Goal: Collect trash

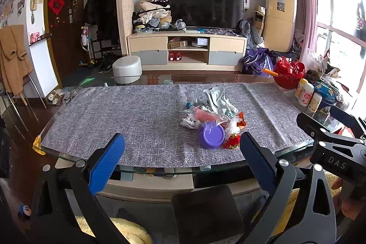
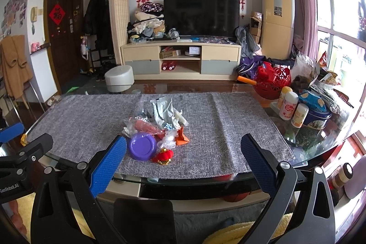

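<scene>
The trash (image 2: 157,127) lies as one loose heap on the grey table runner (image 2: 91,120), a little toward the near edge of the glass table (image 2: 75,166) and about midway along it. In the heap there are crumpled clear and silver wrappers (image 2: 163,106) at the far side, a pink item in plastic film (image 2: 148,126), an orange paper scrap (image 2: 181,137), a purple round lid (image 2: 143,145) and a small red ornament (image 2: 163,156) nearest to the near edge. The right gripper (image 2: 183,164) hovers before the near edge with its blue pads spread wide and empty, and the heap is just ahead and slightly to its left side. The left gripper (image 1: 183,164) is also released and empty, with the heap ahead and to its right side. No bin or bag is visible in either view. I judge that the collecting has not begun. It seems best to begin with the nearest pieces, the lid and the ornament, and to take the thin wrappers by a raised fold, because flat film may slip from the pads. The bottles (image 2: 289,106) and the tin (image 2: 315,120) at the right end are well apart from the heap.
</scene>
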Tool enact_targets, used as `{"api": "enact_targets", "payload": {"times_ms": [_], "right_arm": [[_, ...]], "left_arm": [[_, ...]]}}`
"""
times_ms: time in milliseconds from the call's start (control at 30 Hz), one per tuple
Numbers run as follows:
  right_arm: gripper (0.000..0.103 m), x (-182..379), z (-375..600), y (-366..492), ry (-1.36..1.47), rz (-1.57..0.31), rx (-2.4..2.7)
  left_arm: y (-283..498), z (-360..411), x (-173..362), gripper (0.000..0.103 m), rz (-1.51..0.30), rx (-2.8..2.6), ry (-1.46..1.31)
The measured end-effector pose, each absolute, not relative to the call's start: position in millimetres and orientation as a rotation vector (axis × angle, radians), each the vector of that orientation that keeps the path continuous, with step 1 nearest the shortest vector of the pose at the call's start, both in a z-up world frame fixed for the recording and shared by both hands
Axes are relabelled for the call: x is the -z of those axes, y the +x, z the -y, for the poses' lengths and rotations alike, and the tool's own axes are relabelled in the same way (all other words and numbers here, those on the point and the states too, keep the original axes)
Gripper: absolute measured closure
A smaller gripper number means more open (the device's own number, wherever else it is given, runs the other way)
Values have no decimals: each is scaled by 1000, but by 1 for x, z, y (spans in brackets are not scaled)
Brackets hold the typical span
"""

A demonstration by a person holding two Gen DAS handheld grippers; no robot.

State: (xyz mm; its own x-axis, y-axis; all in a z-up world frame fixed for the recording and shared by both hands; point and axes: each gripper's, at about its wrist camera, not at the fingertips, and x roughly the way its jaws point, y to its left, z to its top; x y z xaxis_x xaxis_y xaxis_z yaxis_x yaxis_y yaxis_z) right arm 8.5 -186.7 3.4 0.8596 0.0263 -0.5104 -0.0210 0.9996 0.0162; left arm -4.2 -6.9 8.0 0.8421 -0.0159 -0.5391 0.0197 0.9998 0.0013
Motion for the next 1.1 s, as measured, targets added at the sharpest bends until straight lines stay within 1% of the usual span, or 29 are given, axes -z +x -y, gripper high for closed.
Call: {"api": "enact_targets", "payload": {"times_ms": [533,733,1100], "right_arm": [[3,-4,196,12,50,-530,-33],[3,-1,198,12,25,-495,-21],[3,38,213,46,39,-658,-32]], "left_arm": [[2,5,-12,8,-581,13,1],[9,0,0,8,-595,11,-5],[40,-4,32,8,-681,11,-7]]}}
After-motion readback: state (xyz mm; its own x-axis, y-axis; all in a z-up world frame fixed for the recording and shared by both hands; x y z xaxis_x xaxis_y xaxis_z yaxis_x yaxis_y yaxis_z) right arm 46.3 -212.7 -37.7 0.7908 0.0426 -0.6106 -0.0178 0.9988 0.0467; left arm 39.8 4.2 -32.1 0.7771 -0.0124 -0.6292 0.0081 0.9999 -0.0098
